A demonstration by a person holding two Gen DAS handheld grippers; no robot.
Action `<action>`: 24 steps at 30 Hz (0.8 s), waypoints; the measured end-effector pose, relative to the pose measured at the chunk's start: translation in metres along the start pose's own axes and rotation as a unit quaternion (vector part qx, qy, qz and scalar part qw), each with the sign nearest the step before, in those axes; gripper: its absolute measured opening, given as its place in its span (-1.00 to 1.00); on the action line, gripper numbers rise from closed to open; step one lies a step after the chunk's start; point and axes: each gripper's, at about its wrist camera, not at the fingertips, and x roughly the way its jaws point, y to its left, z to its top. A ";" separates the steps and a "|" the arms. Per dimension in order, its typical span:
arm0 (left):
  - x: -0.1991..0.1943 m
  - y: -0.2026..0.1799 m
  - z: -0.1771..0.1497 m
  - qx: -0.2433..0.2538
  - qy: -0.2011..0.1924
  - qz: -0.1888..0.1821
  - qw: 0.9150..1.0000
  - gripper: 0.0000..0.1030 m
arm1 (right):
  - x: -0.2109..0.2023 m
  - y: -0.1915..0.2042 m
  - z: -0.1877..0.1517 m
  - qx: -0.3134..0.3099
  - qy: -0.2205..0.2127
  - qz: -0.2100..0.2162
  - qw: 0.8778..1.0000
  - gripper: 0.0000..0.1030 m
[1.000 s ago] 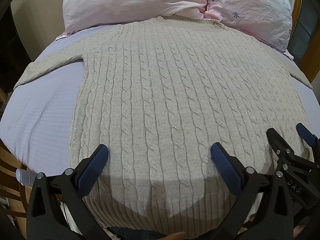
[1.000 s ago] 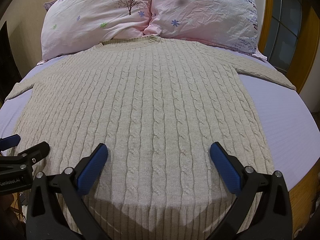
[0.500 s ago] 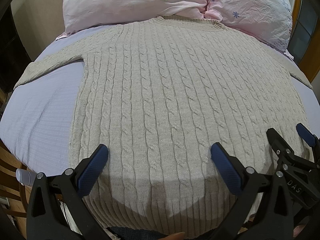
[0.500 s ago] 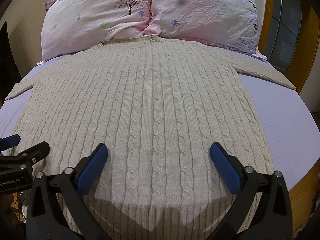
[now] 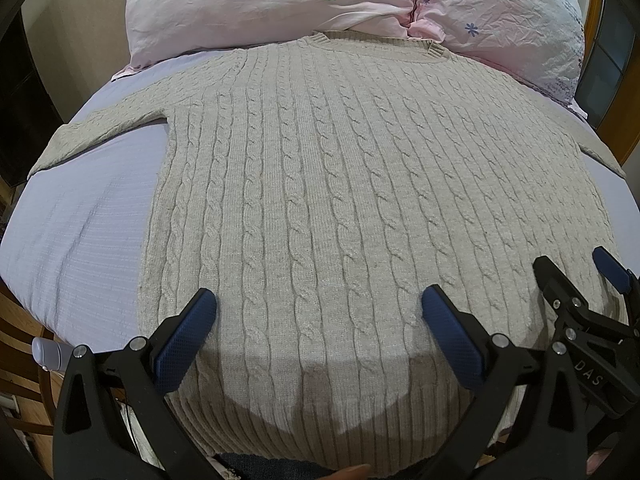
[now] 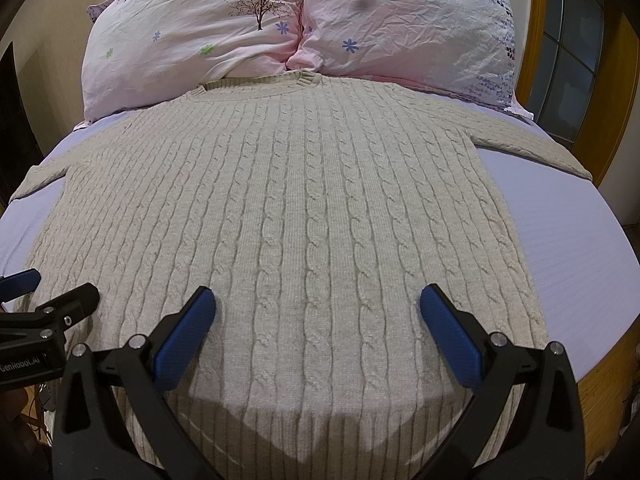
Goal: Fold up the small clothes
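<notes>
A beige cable-knit sweater (image 5: 340, 200) lies flat on the bed, collar toward the pillows, both sleeves spread out to the sides; it also shows in the right wrist view (image 6: 280, 220). My left gripper (image 5: 318, 320) is open and empty, hovering over the hem on the sweater's left half. My right gripper (image 6: 318, 320) is open and empty over the hem on the right half. The right gripper shows at the left wrist view's right edge (image 5: 580, 284). The left gripper shows at the right wrist view's left edge (image 6: 44, 292).
The lavender bed sheet (image 5: 80, 232) shows beside the sweater, also on the right (image 6: 580, 248). Two pink flowered pillows (image 6: 192, 32) lie at the head. A wooden door frame (image 6: 612, 92) stands at the right. A wooden bed edge (image 6: 600, 392) is at the lower right.
</notes>
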 end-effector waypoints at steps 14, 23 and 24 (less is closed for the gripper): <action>0.000 0.000 0.000 0.000 0.000 0.000 1.000 0.97 | 0.001 0.001 0.000 0.000 0.001 0.000 1.000 0.96; 0.001 -0.002 0.003 0.003 0.007 -0.001 1.000 0.97 | 0.008 0.002 0.003 -0.004 0.017 0.001 1.000 0.96; 0.001 -0.002 0.003 0.003 0.007 -0.001 1.000 0.97 | 0.008 0.002 0.003 -0.004 0.020 0.001 1.000 0.96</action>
